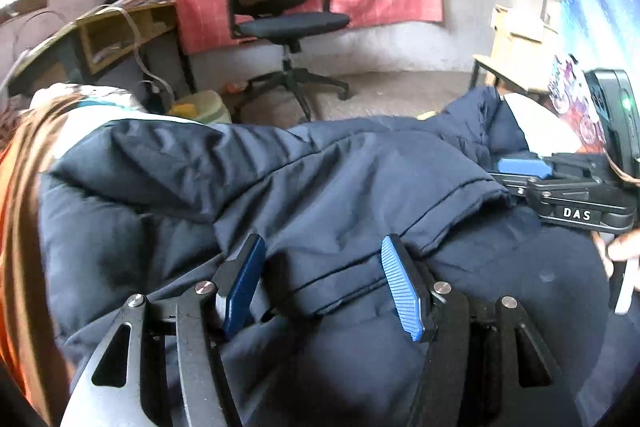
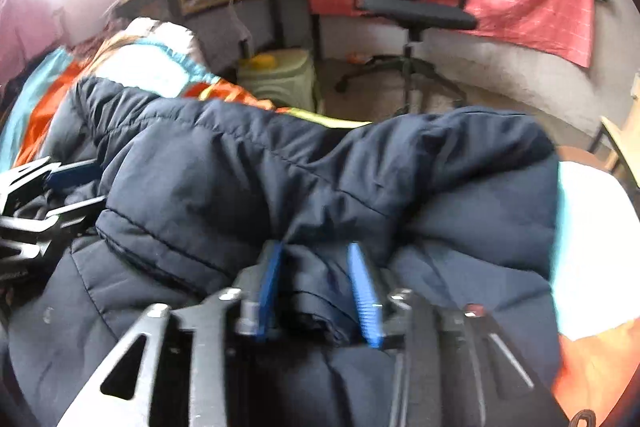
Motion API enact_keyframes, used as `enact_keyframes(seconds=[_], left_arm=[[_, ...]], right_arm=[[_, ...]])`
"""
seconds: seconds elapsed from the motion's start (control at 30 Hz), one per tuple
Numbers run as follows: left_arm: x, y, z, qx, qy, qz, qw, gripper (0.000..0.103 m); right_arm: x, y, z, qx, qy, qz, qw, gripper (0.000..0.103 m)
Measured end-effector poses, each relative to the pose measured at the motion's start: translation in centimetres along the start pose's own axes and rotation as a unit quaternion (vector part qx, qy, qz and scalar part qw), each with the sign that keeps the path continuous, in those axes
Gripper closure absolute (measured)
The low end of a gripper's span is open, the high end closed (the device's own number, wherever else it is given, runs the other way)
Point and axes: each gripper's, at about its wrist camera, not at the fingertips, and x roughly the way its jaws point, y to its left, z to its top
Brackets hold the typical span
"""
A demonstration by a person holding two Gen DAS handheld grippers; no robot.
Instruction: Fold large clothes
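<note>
Navy padded jacket [image 1: 320, 179] lies spread over a bright orange, white and teal bedcover [image 2: 168, 71], one thick layer folded across the body, hem edge nearest me. Left claw [image 1: 324, 287]: jaws apart, straddling a ridge of that hem; the pads do not seem to press the cloth, so I read it as open. Right claw [image 2: 318, 291]: jaws narrower, with a bunched fold of jacket between the blue pads; the picture is blurred and I cannot tell whether the pads are clamped or loose. In the left view the right claw shows at the far right, low on the jacket; a hand [image 1: 616, 251] is partly visible behind it. Judged step: setting down or re-gripping the folded edge before the next fold. To do it well: bite both claws on the same seam line, through all layers, so the padding does not slide. Keep the two grips level with each other, or the fold goes skew. Lay the edge flat before release. Risk: puffy fill springs the fold back open. Chair [image 1: 280, 11] and desk [image 1: 120, 31] stand well apart, no obstruction.
</note>
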Motion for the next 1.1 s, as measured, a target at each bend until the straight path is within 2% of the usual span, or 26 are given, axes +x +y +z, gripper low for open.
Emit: enact_keyframes(seconds=[0.1, 0.23, 0.27, 0.3, 0.37, 0.43, 0.53, 0.57, 0.7, 0.83, 1.1], left_arm=[[-1.5, 0.9, 0.2, -0.046, -0.009, -0.004, 0.9989, 0.048], [-4.0, 1.4, 1.1, -0.077, -0.03, 0.0, 0.9965, 0.036], [-4.7, 1.2, 1.3, -0.079, -0.035, 0.001, 0.9962, 0.032], [-5.2, 1.2, 1.6, -0.079, -0.038, 0.002, 0.9961, 0.03], [-6.5, 0.8, 1.9, -0.08, -0.045, 0.002, 0.9958, 0.024], [-7.4, 0.3, 2.3, -0.082, -0.047, 0.001, 0.9955, 0.021], [-9.4, -0.1, 2.2, -0.088, -0.057, 0.006, 0.9945, 0.009], [-10.2, -0.2, 2.0, -0.091, -0.062, 0.006, 0.9939, 0.006], [-12.7, -0.6, 1.6, -0.096, -0.069, 0.0, 0.993, 0.004], [-15.4, -2.0, 0.6, -0.083, -0.078, 0.005, 0.9934, 0.003], [-19.8, -4.1, -1.2, -0.07, -0.093, 0.02, 0.9929, 0.002]], right_arm=[[-1.6, -0.4, -0.1, 0.028, -0.016, -0.005, 0.999, 0.065], [-3.7, -0.2, 0.0, 0.048, -0.04, -0.01, 0.998, 0.065], [-4.4, 0.0, 0.0, 0.051, -0.049, -0.009, 0.997, 0.058], [-4.9, 0.2, 0.1, 0.054, -0.054, -0.01, 0.997, 0.044], [-6.2, 0.5, 0.1, 0.062, -0.069, -0.008, 0.996, 0.032], [-7.4, 1.0, 0.2, 0.063, -0.08, -0.005, 0.995, 0.032], [-9.4, 1.8, 0.1, 0.063, -0.087, -0.007, 0.994, 0.028], [-9.9, 2.0, 0.0, 0.064, -0.088, -0.006, 0.994, 0.023], [-12.8, 2.9, -0.7, 0.078, -0.092, -0.005, 0.993, 0.014], [-15.4, 3.9, -2.1, 0.09, -0.086, -0.012, 0.992, 0.012], [-21.2, 6.0, -5.1, 0.104, -0.102, -0.029, 0.989, 0.006]])
